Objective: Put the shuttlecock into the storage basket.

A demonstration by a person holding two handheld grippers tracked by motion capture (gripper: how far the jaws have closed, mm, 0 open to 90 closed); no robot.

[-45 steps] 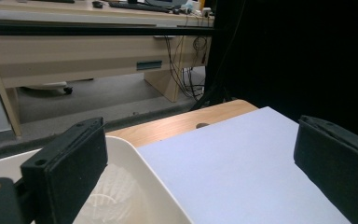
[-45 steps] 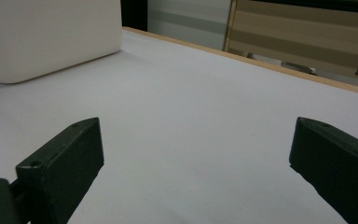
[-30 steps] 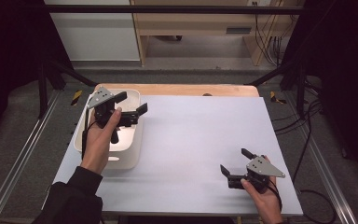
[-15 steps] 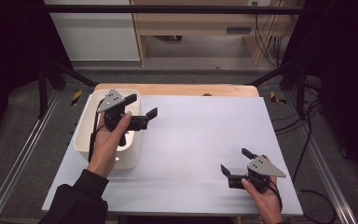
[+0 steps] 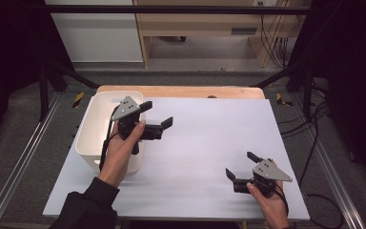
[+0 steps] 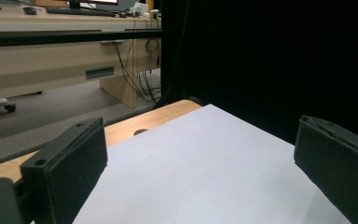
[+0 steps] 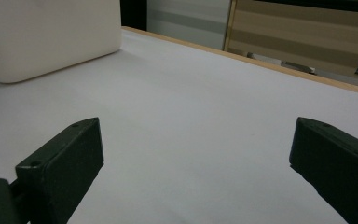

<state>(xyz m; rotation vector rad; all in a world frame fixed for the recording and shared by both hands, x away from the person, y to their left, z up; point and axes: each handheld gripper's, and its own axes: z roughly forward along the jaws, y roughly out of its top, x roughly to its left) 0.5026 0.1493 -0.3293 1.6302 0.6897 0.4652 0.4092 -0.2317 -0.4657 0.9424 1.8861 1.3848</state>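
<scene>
high view, left claw [image 5: 156, 114] gaping, white bin [image 5: 95, 125] just beside

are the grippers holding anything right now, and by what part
Nothing is held: the left gripper, beside the white bin, and the right gripper both have open, empty jaws.

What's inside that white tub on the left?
The white tub looks bare where its inside shows, at the far and left parts. The left hand and left hand-held gripper cover its near right part, so that stays unknown.
</scene>
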